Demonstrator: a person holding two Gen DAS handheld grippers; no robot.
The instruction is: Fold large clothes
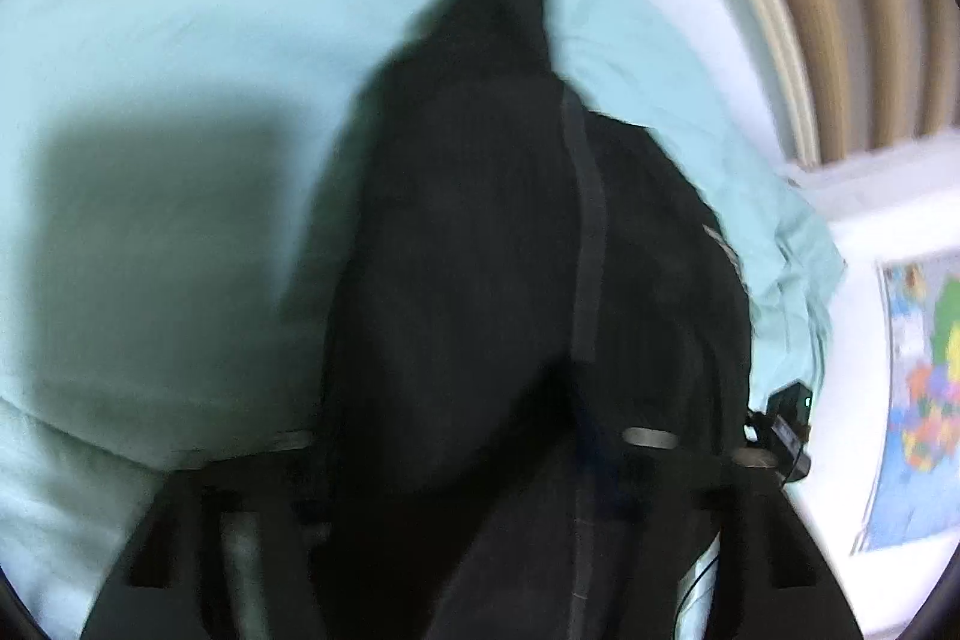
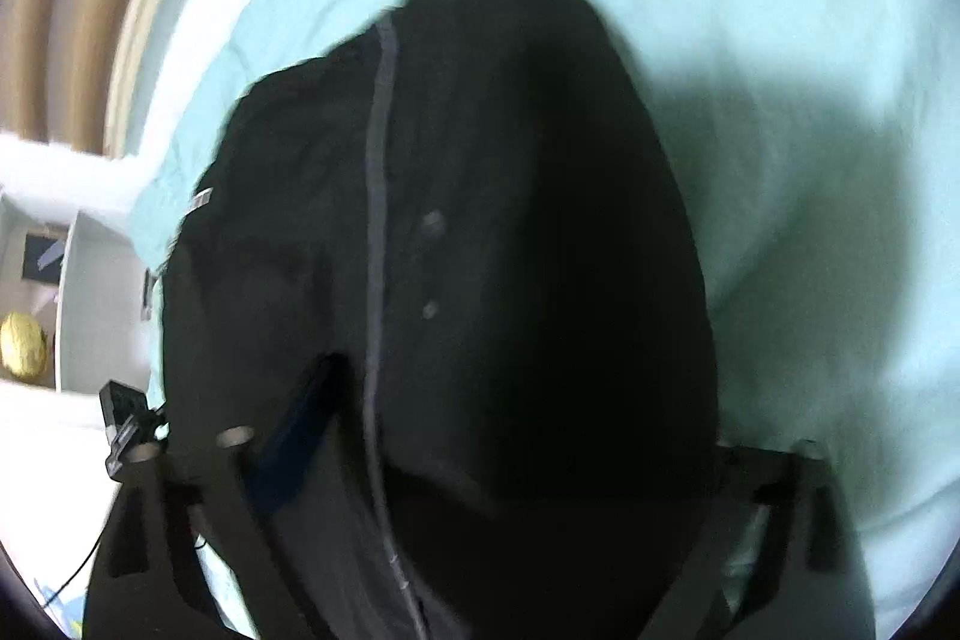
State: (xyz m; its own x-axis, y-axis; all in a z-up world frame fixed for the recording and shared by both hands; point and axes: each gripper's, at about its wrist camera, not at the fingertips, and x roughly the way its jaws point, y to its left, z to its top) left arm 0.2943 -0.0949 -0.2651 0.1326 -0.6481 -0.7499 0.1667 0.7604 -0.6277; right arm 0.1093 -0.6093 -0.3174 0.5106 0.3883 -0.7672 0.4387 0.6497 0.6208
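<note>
A large black jacket (image 1: 468, 220) with a grey zip strip (image 1: 591, 232) lies bunched on a light blue bed sheet (image 1: 180, 10), one end stretching away from me. Its near end rises up and fills the gap between the fingers of my left gripper (image 1: 474, 439), which is shut on the cloth. In the right wrist view the same jacket (image 2: 510, 190), with two small snaps (image 2: 432, 220), bulges between the wide-set fingers of my right gripper (image 2: 519, 442), also shut on it. The two grippers sit side by side at the same end.
The sheet (image 2: 780, 10) spreads wide on both outer sides. Beige curtains (image 1: 840, 10) hang beyond the bed's edge. A colourful map (image 1: 918, 400) lies on a white surface beside the bed. White shelves hold a yellow object (image 2: 24, 346).
</note>
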